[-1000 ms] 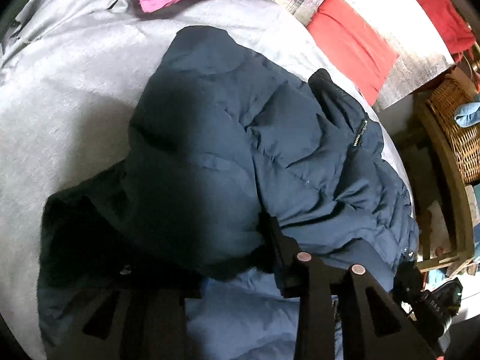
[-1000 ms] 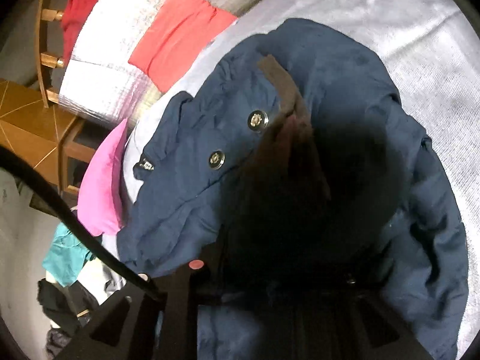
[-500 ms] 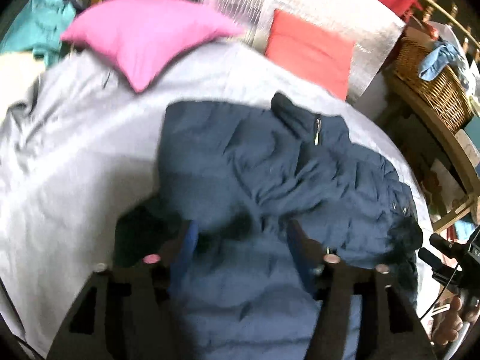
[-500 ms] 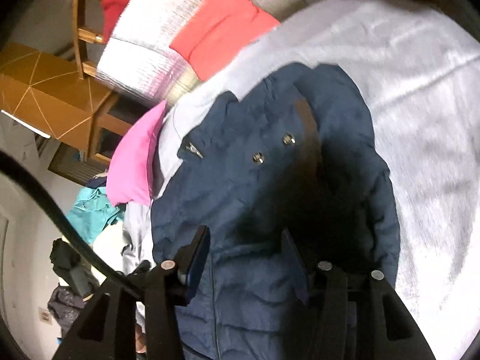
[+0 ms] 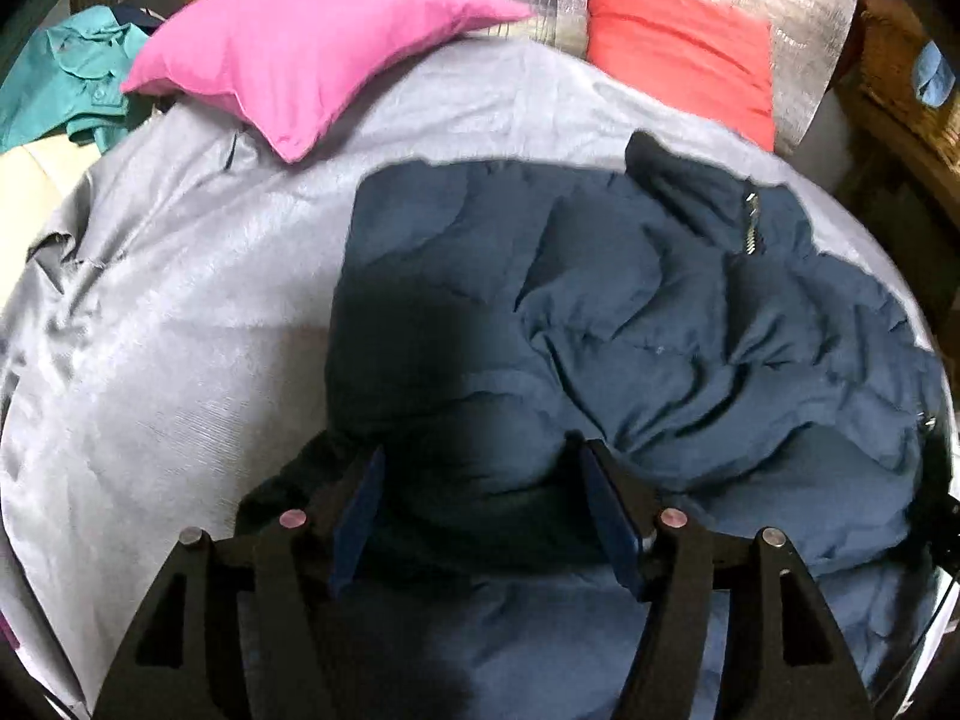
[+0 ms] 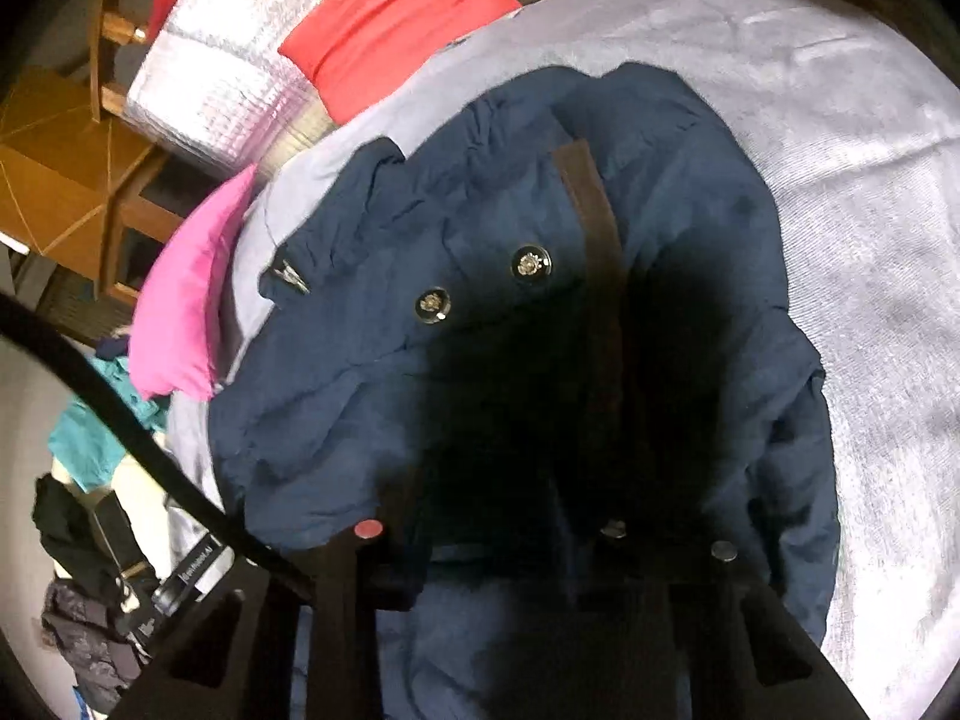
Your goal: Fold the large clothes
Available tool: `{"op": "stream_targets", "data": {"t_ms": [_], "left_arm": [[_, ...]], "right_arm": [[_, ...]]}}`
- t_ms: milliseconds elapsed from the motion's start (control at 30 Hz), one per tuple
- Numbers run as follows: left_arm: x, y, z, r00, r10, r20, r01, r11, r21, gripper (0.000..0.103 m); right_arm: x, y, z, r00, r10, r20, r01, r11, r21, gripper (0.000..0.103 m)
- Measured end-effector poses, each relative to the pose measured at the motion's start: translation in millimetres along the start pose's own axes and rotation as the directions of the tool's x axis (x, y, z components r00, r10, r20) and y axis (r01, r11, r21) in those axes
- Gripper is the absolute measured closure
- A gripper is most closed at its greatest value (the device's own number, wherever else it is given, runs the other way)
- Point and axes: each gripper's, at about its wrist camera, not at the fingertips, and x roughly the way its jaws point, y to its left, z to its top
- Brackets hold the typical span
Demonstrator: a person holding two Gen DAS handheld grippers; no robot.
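A navy puffer jacket (image 5: 660, 312) lies crumpled on the grey bed sheet (image 5: 180, 330), zipper pull (image 5: 750, 228) at its far side. My left gripper (image 5: 480, 480) stands open just above the jacket's near fold; a dark bulge of fabric sits between its blue pads (image 5: 354, 516), which do not press it. In the right wrist view the jacket (image 6: 480, 210) shows two metal snaps (image 6: 528, 264) and a brown strip (image 6: 591, 204). My right gripper (image 6: 510, 516) is closing with dark jacket fabric between its jaws. Shadow and cloth hide its pads.
A pink pillow (image 5: 300, 42) and a red pillow (image 5: 678, 42) lie at the head of the bed against a silver quilted pad (image 5: 810, 12). A wicker basket (image 5: 906, 72) stands at the right, teal clothing (image 5: 60, 78) at the left. A black cable (image 6: 120, 408) crosses the right view.
My left gripper opened, let go of the jacket and tipped up, so the pillows came into view. The right gripper opened, drew back, then sank into the jacket again with narrower jaws.
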Motion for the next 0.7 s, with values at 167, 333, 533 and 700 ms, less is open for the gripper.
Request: {"op": "stream_targets", "data": {"t_ms": [167,333,533,700], "left_arm": [[-20.5,-3.8,-1.8,0.996,-0.063,0.064,0.061,0.998,0.024,0.036],[10.8,-13.8,-12.8,1.000,-0.006,-0.029,0.008,0.996,0.089,0.032],[16.2,-17.1,-17.5,0.999,0.017,-0.036,-0.012,0.993,0.118,0.015],[18.9,-18.2,-21.1,0.999,0.010,-0.040,-0.005,0.992,0.128,0.009]], "right_arm": [[-12.2,29.8,-7.7,0.995,0.081,0.062,-0.073,0.990,-0.117,0.066],[32.9,30.3,-19.2,0.997,0.008,-0.070,-0.015,0.994,-0.106,0.065],[34.9,24.0,-20.4,0.998,0.023,-0.056,-0.028,0.995,-0.093,0.065],[37.6,21.6,-19.6,0.998,0.039,-0.053,-0.043,0.996,-0.080,0.065]]}}
